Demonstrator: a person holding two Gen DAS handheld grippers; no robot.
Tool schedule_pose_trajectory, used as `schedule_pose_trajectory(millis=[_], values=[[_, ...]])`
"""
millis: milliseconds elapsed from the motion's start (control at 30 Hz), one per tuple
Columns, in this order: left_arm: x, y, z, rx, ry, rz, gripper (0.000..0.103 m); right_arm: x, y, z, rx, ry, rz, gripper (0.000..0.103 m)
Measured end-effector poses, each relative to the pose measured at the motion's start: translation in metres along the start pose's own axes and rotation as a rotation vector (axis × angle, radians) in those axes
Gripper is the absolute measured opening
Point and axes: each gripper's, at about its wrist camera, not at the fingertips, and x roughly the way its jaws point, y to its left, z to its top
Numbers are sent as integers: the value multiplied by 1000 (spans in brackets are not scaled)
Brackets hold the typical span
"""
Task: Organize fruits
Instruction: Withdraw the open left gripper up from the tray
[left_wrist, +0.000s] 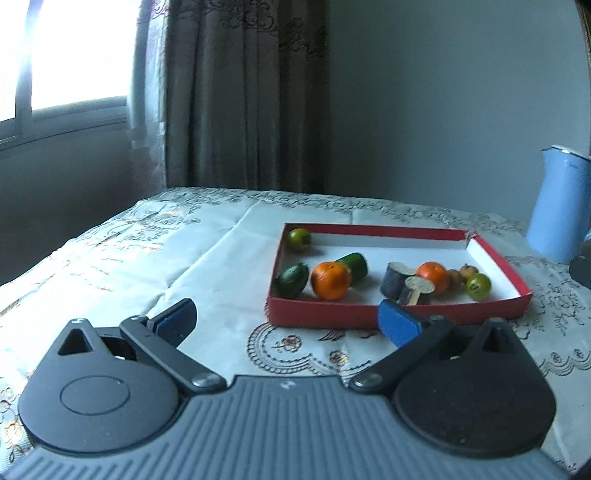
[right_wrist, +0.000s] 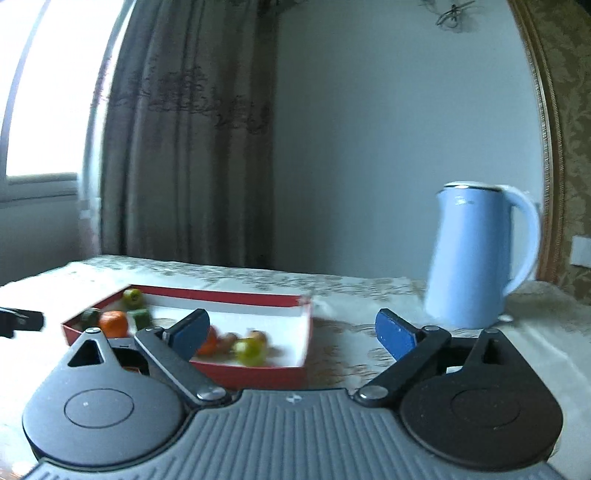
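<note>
Both claws gape empty before the red tray (left_wrist: 388, 316) of fruit.

Right wrist view blurred: fruit in red box (right_wrist: 236, 373) smeared, kinds hard to tell. Left finger (right_wrist: 188, 334) hides part of near orange (right_wrist: 209, 345). Left wrist view: kettle (left_wrist: 557, 206) cut by right edge; small brown fruits (left_wrist: 461, 274) too small to ID.

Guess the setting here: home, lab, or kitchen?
Most likely a home room: a table under an embroidered tablecloth, patterned curtains beside a window, and a blue electric kettle next to the red fruit tray.
</note>
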Motion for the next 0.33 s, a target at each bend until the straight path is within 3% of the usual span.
schedule_pose_trajectory(millis=[333], values=[[-7, 10, -2, 6, -11, -8, 103, -1, 30, -3, 1, 14, 64, 97]])
